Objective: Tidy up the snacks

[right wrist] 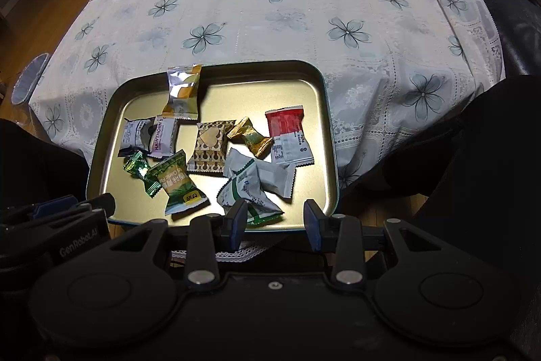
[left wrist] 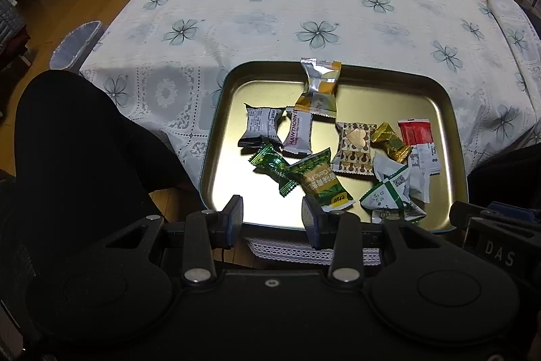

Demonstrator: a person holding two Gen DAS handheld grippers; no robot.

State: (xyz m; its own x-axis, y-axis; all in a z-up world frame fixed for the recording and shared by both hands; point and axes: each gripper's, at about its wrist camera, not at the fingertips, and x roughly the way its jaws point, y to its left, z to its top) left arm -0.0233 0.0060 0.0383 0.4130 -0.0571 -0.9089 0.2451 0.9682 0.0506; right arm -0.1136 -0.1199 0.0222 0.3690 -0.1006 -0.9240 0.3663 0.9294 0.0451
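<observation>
Snacks (left wrist: pixel 351 148) loose in tray (left wrist: pixel 216 110) on worktop (left wrist: pixel 270 12). Left gripper (left wrist: pixel 272 219), right gripper (right wrist: pixel 275 219): jaws released, empty, at near rim. Either gathered or awaiting sorting.

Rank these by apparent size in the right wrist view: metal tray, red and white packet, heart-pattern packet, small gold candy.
1. metal tray
2. red and white packet and heart-pattern packet: these look alike, so I leave them unranked
3. small gold candy

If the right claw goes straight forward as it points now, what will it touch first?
Probably the crumpled white-green packet at the tray's near edge; it lies just ahead of the open right claw, though depth is unclear.
</observation>
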